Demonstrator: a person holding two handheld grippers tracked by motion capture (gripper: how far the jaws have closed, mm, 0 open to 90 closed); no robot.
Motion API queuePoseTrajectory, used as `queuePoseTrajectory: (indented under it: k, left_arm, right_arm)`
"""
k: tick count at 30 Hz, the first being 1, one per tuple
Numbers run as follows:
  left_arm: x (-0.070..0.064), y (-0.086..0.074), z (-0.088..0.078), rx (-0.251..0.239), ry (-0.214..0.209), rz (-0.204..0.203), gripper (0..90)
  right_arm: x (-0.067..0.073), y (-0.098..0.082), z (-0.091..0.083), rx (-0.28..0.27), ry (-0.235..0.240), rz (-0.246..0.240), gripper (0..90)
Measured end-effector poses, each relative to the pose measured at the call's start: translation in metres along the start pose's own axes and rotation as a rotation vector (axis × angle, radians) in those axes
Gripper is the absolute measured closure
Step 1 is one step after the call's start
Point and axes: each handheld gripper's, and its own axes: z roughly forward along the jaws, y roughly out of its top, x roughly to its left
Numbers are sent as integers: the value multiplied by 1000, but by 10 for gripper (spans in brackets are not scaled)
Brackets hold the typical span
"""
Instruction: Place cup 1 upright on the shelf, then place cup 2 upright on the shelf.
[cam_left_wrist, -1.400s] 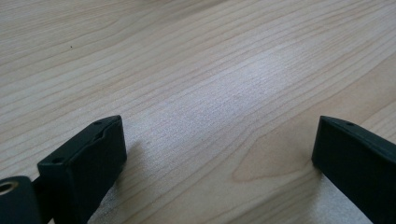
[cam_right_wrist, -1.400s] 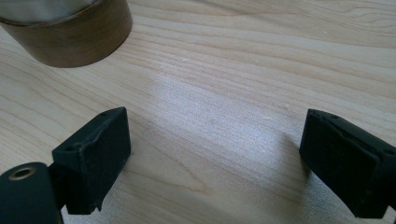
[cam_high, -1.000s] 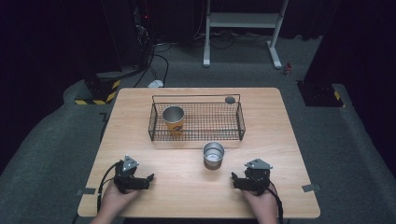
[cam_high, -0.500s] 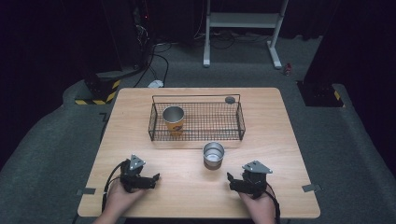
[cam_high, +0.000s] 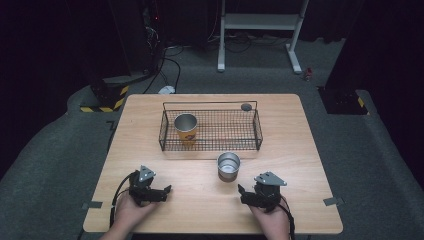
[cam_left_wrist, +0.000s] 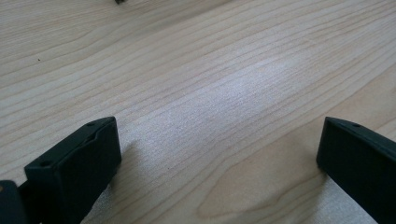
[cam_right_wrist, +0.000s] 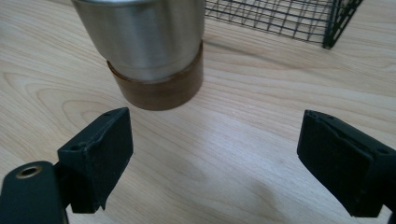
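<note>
Near edge first: left gripper low on the table, jaws spread wide, nothing between them — its own view has bare wood grain between the two black pads, so it reads as parked, not working. Right gripper also low on the wood, jaws released and empty, pointed toward the steel cup just ahead of it. In the right gripper view the steel cup stands upright on a brown base band, a little left of the jaw line and apart from both pads — no contact. Likely the approach to a grasp; the wide opening looks enough to take the cup's body.

The cup sits on the table just in front of the wire basket, outside it, near the middle of the front rail. Inside the basket at its left end stands a second cup with an orange body, upright — probably why the steel one waits by the rail, as the next to go in. Small dark round thing at the basket's far right corner; cannot tell what it is.

Surface: light wood table, matte, tape tabs at the near corners. Room: dark grey carpet, black surroundings, white stand frame and cables at the back, a yellow-black striped edge far left.
</note>
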Motion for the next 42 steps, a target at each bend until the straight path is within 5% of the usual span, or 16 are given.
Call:
queuePoseTrajectory:
  k: [16, 42]
  left_arm:
    - [0, 0, 0, 0, 0, 0, 1]
    - [0, 0, 0, -3, 2, -1, 1]
  right_arm:
    - [13, 10, 6, -11, -3, -46, 106]
    - [36, 38, 44, -50, 35, 4, 100]
